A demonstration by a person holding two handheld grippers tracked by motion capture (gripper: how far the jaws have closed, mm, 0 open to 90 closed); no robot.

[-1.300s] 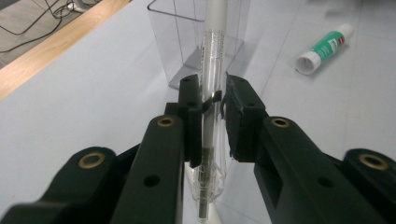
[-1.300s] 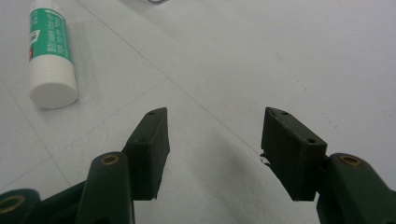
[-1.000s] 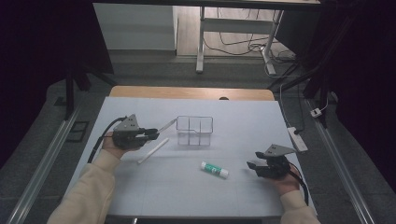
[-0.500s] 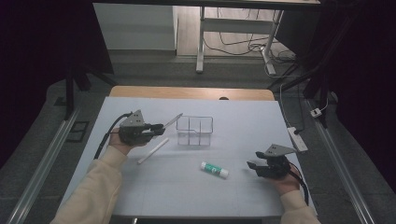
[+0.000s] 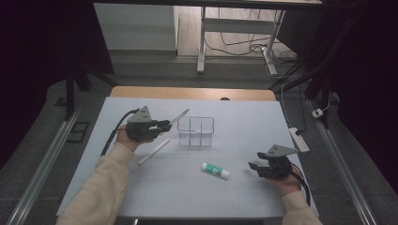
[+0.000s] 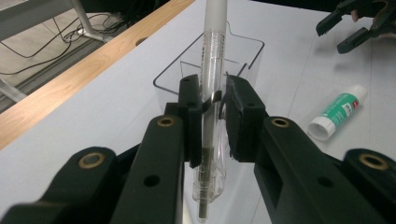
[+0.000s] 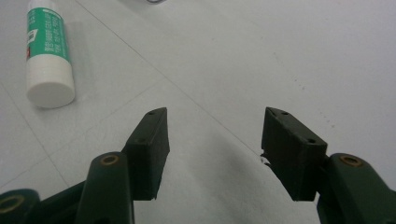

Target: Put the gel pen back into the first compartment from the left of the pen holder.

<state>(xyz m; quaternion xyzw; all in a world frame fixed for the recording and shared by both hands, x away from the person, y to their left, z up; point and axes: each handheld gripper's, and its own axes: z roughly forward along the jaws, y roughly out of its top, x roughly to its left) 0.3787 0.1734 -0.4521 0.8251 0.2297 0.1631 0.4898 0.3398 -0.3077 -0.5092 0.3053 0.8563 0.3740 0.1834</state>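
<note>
On the worktop (image 5: 141, 187), the clear organiser (image 5: 196, 131) stands just at 3 o'clock of the left tool (image 5: 165, 124), which is clamped on the pen (image 6: 212, 70). Tip that pen upright over a compartment before letting go. The right tool (image 5: 254, 168) rests wide and empty, with the glue stick (image 5: 216, 170) at its 9 o'clock.

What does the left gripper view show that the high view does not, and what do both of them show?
Left gripper view alone: the left hand-held gripper shut on a pen, with the pen's clear barrel and metal clip visible between the pads.

High view alone: a second white pen lying on the table, the person's sleeves, and the floor with cables beyond the table.

Both: the clear organizer box, the green-and-white glue stick, and the open right hand-held gripper.
</note>
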